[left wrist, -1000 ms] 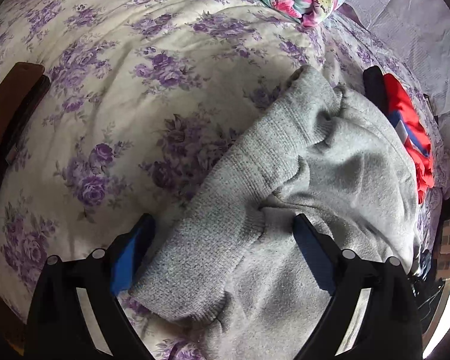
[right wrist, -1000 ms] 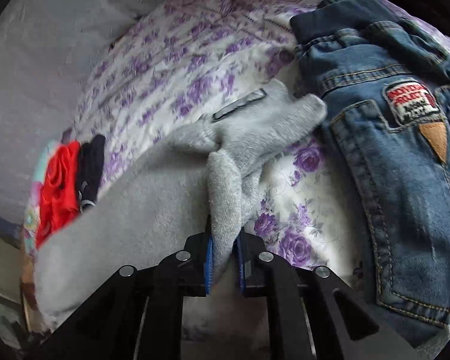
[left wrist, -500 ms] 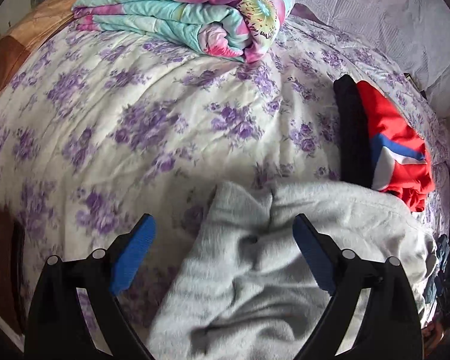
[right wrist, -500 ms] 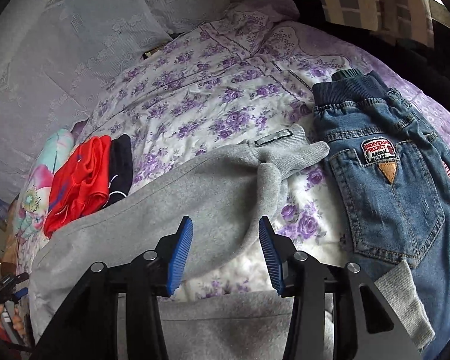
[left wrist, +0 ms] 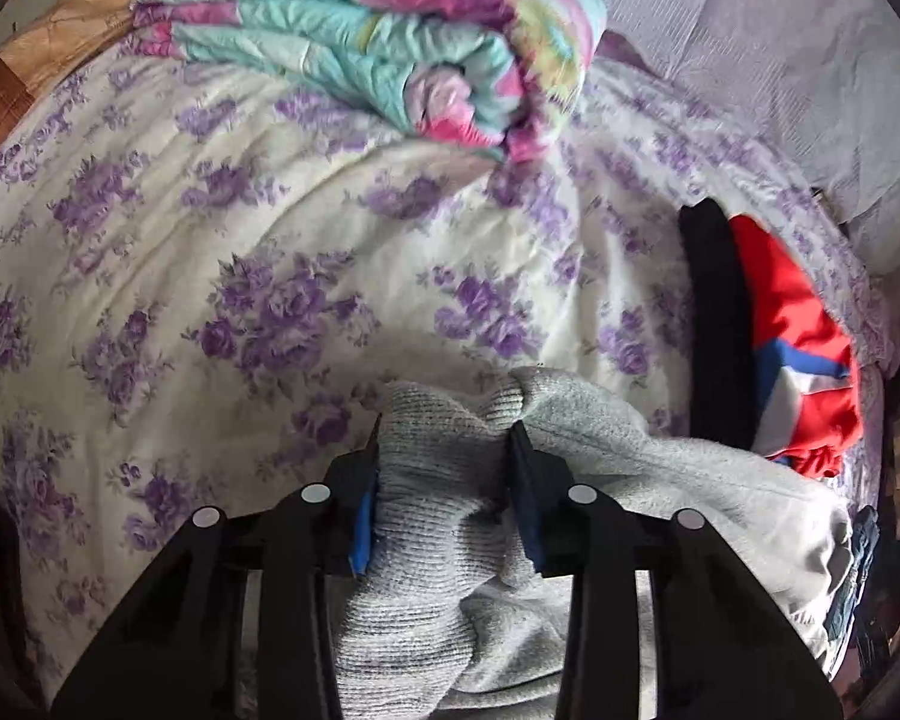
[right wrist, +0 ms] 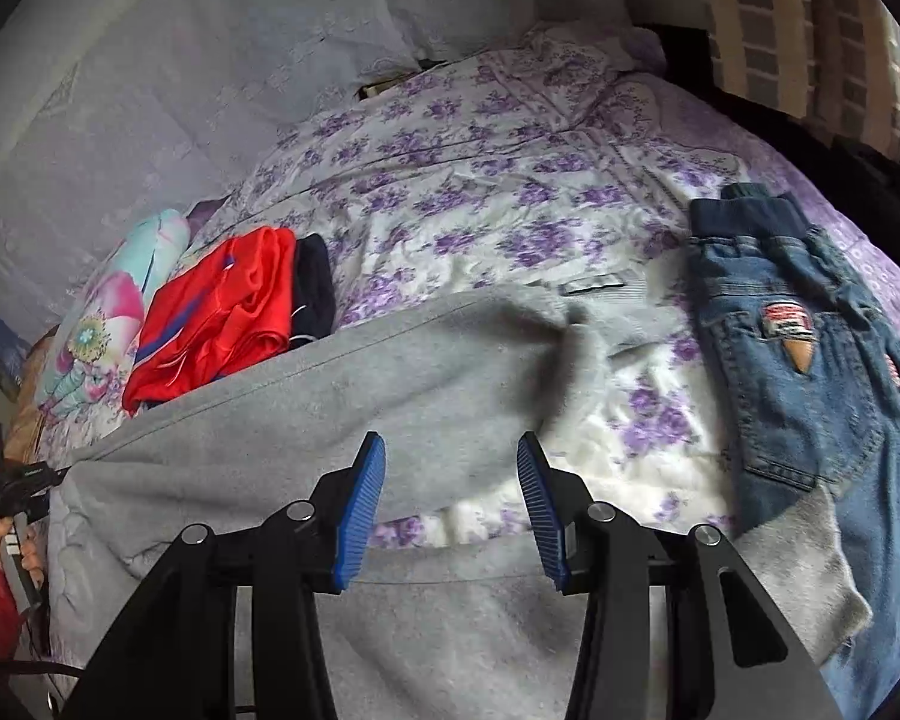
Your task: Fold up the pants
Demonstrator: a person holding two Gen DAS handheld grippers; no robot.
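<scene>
The bed's floral quilt (left wrist: 222, 192) takes up most of the room, purple roses on cream, and the grey sweatpants (right wrist: 354, 384) lie stretched across its near side, one leg running toward the small pair of jeans (right wrist: 810, 372) laid flat on the right.

The fold looks barely begun. The left gripper (left wrist: 444, 480) has its jaws clamped on a bunched ribbed end of the sweatpants, probably the waistband or a cuff; I can't say which. The right gripper (right wrist: 450, 498) hangs just over the grey leg with its blue pads (right wrist: 363, 498) spread apart, holding nothing. My guess is that the next move calls for the right one to come down and pinch the matching edge on its side, so both ends can be lifted together and carried over; with only one corner held, the soft knit would likely sag and twist.

The left wrist view shows the grip itself and a rolled pastel comforter (left wrist: 390, 42) at the far edge of the bed, only its end showing from the other side. The right wrist view alone shows the full run of the grey leg, the jeans with their pocket patch (right wrist: 786, 324), and a small label (right wrist: 591, 285) on the grey knit. Both show the folded red and black garment (right wrist: 222, 312) beyond the pants.
</scene>
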